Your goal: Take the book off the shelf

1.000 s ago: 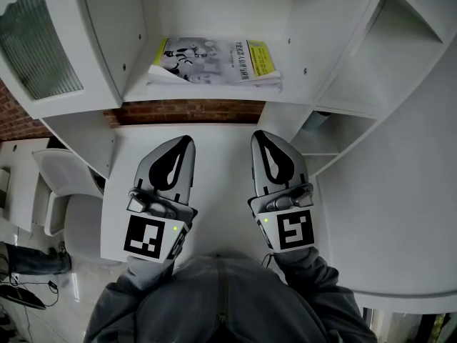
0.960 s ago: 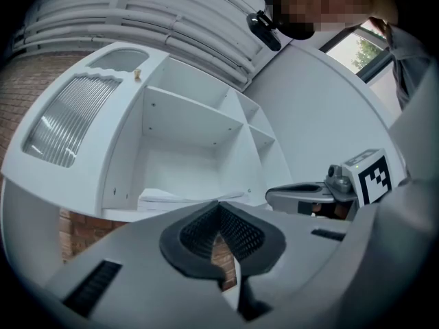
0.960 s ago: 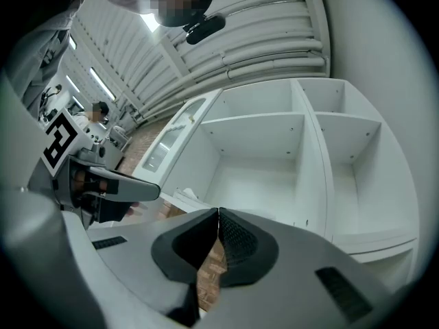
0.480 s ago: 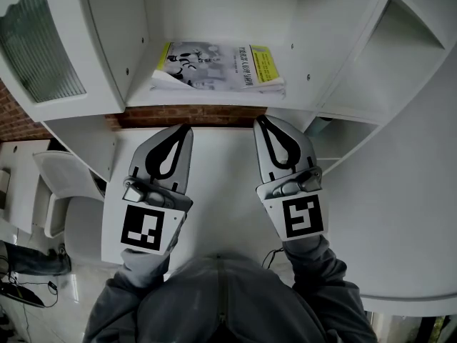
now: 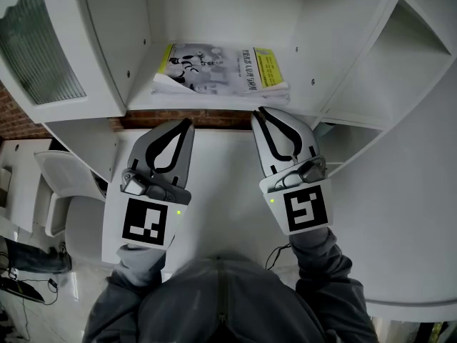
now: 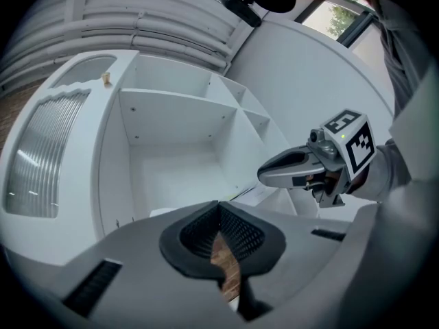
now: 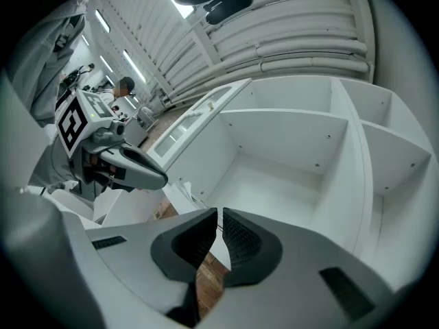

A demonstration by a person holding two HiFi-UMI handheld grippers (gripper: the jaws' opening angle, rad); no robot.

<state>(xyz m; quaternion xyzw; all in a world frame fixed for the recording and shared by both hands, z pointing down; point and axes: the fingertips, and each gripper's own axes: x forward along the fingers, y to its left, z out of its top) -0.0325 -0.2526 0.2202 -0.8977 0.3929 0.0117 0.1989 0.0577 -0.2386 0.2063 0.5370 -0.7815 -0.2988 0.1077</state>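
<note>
A book (image 5: 218, 68) with a grey and yellow cover lies flat in the middle compartment of the white shelf (image 5: 136, 98). Just below the shelf's front edge my left gripper (image 5: 188, 123) is shut with nothing in it, its tips under the book's left half. My right gripper (image 5: 261, 112) is shut and empty too, its tips close to the book's right front corner. In the left gripper view the closed jaws (image 6: 219, 207) point into the compartment, and a strip of the book (image 6: 251, 193) shows behind them. In the right gripper view the jaws (image 7: 219, 215) point at the same compartment.
A ribbed glass cabinet door (image 5: 36, 45) hangs at the left. More white compartments (image 5: 414, 56) lie to the right. A brick strip (image 5: 193, 117) shows under the shelf, and a white chair (image 5: 68, 199) stands below at the left.
Both grippers have moved up towards the shelf's front edge and rolled a little. The book has not moved.
</note>
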